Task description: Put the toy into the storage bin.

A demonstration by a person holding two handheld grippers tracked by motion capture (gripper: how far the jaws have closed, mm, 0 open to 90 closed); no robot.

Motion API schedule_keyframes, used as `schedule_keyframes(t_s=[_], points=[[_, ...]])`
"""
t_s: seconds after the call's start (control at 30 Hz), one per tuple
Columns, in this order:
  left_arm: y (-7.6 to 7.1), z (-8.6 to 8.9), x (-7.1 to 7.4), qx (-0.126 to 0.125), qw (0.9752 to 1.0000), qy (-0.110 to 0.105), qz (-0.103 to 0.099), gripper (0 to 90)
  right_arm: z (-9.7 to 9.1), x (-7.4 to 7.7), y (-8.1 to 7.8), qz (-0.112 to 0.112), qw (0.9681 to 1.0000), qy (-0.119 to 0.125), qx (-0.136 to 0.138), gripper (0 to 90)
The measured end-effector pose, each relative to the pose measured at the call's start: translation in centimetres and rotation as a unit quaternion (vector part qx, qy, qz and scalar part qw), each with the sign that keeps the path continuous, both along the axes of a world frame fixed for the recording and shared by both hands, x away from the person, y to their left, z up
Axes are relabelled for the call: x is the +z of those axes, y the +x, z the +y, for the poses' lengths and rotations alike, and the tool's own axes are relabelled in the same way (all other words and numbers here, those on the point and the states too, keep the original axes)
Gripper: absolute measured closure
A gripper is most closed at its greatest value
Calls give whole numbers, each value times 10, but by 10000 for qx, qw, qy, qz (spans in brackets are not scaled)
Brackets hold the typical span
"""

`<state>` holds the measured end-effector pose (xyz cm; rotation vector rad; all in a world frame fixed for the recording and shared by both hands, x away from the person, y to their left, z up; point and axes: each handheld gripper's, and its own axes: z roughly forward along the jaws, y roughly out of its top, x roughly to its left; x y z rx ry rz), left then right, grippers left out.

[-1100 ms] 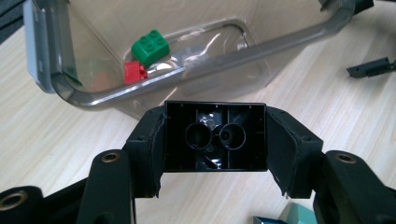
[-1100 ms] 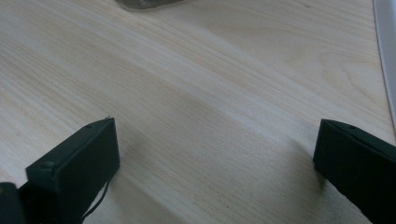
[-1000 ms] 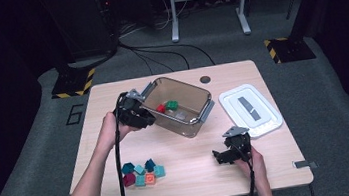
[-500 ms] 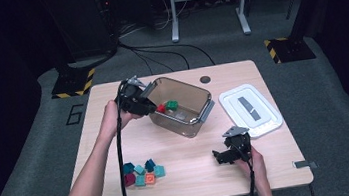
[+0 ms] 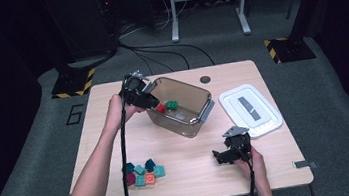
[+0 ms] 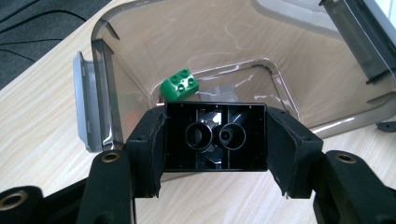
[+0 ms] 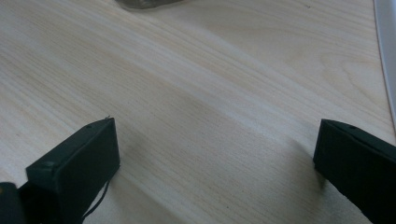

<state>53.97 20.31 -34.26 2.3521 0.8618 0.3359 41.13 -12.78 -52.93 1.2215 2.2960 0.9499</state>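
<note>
My left gripper (image 5: 148, 101) hangs at the left rim of a clear brown bin (image 5: 199, 107) and is shut on a black brick (image 6: 215, 137), whose hollow underside with two round tubes faces the left gripper view. The bin (image 6: 107, 74) opens just beyond the jaws. In it lie a green brick (image 6: 180, 84) (image 5: 172, 105) and a red brick (image 5: 160, 108). My right gripper (image 5: 222, 156) rests low near the table's front right. It stands open (image 7: 215, 154) with bare wood between its jaws.
A white lid (image 5: 250, 110) lies on the table right of the bin. Several coloured bricks (image 5: 144, 172) are clustered at the front left. A dark round grommet (image 5: 205, 79) sits near the far edge.
My left gripper has moved away from the person and a little right with the black brick, up to the bin's left rim. The right gripper has stayed put.
</note>
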Motion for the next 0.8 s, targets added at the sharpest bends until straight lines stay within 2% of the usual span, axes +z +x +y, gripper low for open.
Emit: schedule_keyframes(t_s=[0.47, 0.8], points=[[17, -14, 0, 64, 10000, 63, 6, 435, 0, 0, 0, 5, 10000, 7, -7, 0], [29, -22, -11, 119, 9998, 126, 110, 435, 1, 0, 0, 11, 10000, 29, -33, 0]])
